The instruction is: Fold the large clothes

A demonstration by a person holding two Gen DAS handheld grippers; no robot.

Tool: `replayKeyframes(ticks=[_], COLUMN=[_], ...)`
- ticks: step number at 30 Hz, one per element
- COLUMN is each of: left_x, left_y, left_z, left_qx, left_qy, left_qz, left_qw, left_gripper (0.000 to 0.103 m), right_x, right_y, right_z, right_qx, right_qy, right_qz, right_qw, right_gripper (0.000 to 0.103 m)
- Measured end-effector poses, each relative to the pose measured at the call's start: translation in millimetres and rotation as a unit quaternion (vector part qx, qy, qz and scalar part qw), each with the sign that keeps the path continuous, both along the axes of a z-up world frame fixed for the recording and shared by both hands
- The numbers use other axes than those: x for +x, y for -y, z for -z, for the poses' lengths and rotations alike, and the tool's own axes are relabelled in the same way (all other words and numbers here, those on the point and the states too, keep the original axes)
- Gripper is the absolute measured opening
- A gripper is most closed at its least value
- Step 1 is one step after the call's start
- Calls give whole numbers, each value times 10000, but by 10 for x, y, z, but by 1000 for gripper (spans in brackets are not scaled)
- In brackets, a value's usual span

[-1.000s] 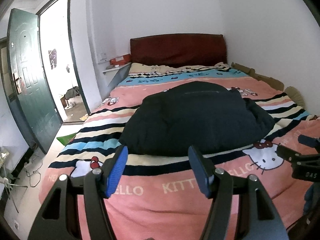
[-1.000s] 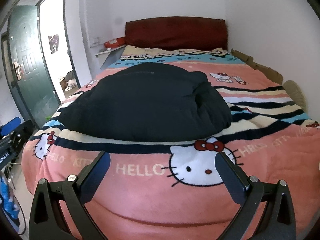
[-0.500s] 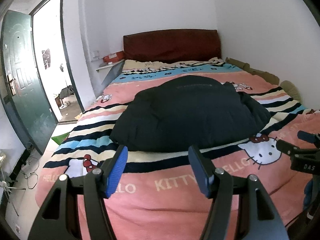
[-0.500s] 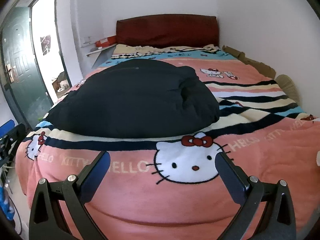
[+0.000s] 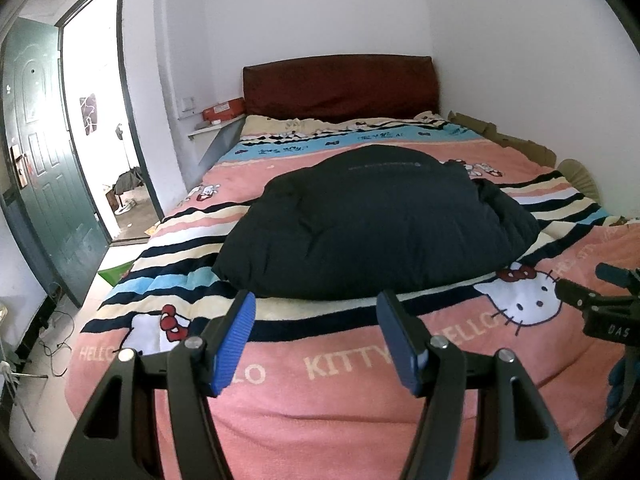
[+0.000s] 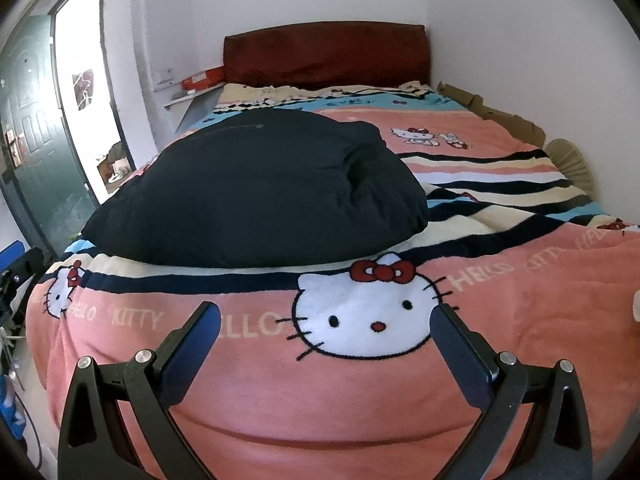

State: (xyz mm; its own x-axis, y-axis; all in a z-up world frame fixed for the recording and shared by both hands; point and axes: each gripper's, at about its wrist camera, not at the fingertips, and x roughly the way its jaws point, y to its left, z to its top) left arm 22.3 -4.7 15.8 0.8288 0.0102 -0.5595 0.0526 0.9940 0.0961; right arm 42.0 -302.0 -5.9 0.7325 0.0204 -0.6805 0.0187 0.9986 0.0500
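Note:
A bulky dark navy padded garment (image 5: pixel 376 220) (image 6: pixel 256 192) lies bunched in a mound on the middle of the bed. My left gripper (image 5: pixel 316 320) is open with nothing between its blue pads, held over the foot of the bed short of the garment's near edge. My right gripper (image 6: pixel 324 330) is open wider, also with nothing in it, over the cat-face print on the blanket. In the left wrist view the right gripper (image 5: pixel 600 304) pokes in at the right edge. Part of the left one (image 6: pixel 18 268) shows at the left edge of the right wrist view.
The bed wears a pink striped cartoon blanket (image 5: pixel 540 160) (image 6: pixel 520 288) and has a dark red headboard (image 5: pixel 340 86). An open green door (image 5: pixel 40 168) and doorway lie left. A shelf with a red box (image 5: pixel 222 110) is by the headboard. Cardboard (image 5: pixel 508 140) lines the right wall.
Both views have shifted slightly, so the garment and blanket print sit a little differently in frame. Both grippers keep the same openings and nothing has been taken hold of.

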Motion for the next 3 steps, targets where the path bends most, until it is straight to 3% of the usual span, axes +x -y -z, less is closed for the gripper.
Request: replayKeyframes(ticks=[3], left_x=[2], left_y=[-4], left_z=[4], left_qx=[-28], left_qy=[-16], left_qz=[17], left_qw=[10000], left_gripper=[61], right_x=[-14], right_y=[5], right_z=[-16], right_qx=[-8], right_qy=[22], right_qz=[16], right_qw=[10000], right_gripper=[102])
